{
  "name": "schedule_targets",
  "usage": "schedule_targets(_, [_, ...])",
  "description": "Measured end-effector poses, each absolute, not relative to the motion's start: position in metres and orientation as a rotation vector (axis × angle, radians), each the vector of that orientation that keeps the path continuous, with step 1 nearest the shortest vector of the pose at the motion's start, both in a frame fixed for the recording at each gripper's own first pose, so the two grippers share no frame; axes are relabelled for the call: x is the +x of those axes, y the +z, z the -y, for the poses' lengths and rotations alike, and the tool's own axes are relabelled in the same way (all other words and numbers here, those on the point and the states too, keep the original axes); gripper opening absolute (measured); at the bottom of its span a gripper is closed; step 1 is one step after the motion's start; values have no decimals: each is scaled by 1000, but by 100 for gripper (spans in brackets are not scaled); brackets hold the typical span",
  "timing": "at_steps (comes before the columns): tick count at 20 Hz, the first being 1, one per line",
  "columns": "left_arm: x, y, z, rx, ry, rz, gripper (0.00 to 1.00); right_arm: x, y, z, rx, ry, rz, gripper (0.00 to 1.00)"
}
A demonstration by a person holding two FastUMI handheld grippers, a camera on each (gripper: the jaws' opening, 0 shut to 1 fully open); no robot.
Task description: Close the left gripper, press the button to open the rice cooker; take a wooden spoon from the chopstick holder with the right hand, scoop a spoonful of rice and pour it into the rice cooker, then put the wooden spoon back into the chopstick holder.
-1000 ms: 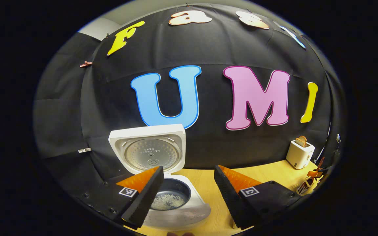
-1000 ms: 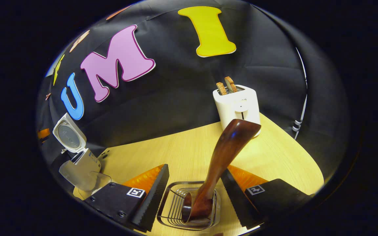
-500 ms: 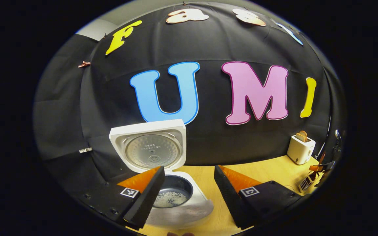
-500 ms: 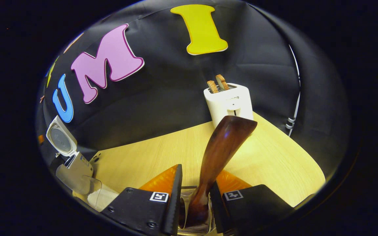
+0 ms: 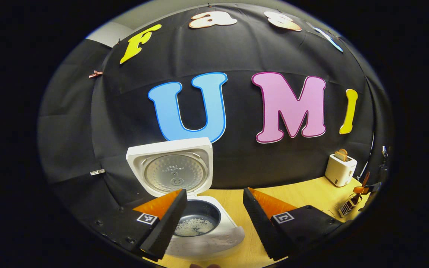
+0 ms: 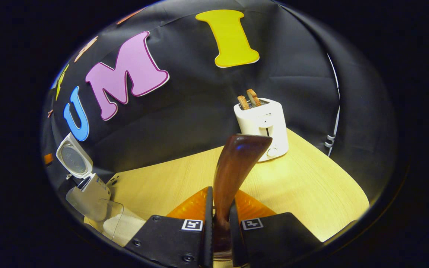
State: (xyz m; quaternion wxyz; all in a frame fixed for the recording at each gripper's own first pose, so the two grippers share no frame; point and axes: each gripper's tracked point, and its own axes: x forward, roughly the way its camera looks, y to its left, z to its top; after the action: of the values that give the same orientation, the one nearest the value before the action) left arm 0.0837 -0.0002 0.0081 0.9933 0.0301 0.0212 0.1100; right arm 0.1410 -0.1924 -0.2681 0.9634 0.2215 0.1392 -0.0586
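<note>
Right gripper (image 6: 220,227): pinching the spoon (image 6: 233,167) handle, bowl end pointing to 12 o'clock
Left gripper (image 5: 210,219): hovering wide apart and empty, tilting down over the cooker (image 5: 199,223)
Cooker: standing open at 6 o'clock, rice (image 5: 194,225) inside
Toaster (image 6: 263,124): at 1 o'clock behind spoon

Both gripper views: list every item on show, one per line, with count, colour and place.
White rice cooker: one, lid up, rice grains in its dark pot, table's left end.
White toaster: one, two brown slices in it, back of table.
Dark brown wooden spoon: one, clamped upright.
Clear plastic container: one, beside the cooker.
Pale wood table: one.
Left gripper: open, above the cooker.
Right gripper: shut on the spoon.
</note>
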Motion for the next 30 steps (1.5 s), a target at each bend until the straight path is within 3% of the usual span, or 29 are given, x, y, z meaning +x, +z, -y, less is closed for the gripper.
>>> schedule_targets(6, [80,9,-4,56,224,-37,96,130,-267,182,413,-107,-283,23])
schedule_targets(7, [79,9,-5,56,223,-36,96,131,-269,181,400,-109,-287,7])
schedule_targets(8, [78,9,-5,54,223,-35,96,132,-271,179,390,-111,-290,23])
schedule_targets(9, [77,9,-6,54,222,-36,96,133,-274,177,376,-116,-298,24])
schedule_targets(10, [76,8,-6,55,221,-36,96,134,-275,175,367,-115,-297,14])
schedule_targets(11, [76,9,-7,58,220,-35,96,136,-274,174,368,-115,-289,16])
schedule_targets(12, [75,8,-9,62,220,-35,96,136,-274,172,375,-109,-287,27])
schedule_targets(18, [72,6,-20,50,232,-36,96,131,-274,178,357,-155,-279,27])
schedule_targets(23, [70,7,-29,40,236,-30,96,127,-269,190,390,-195,-276,17])
schedule_targets(30, [67,8,-40,21,242,-14,96,116,-234,203,466,-213,-199,17])
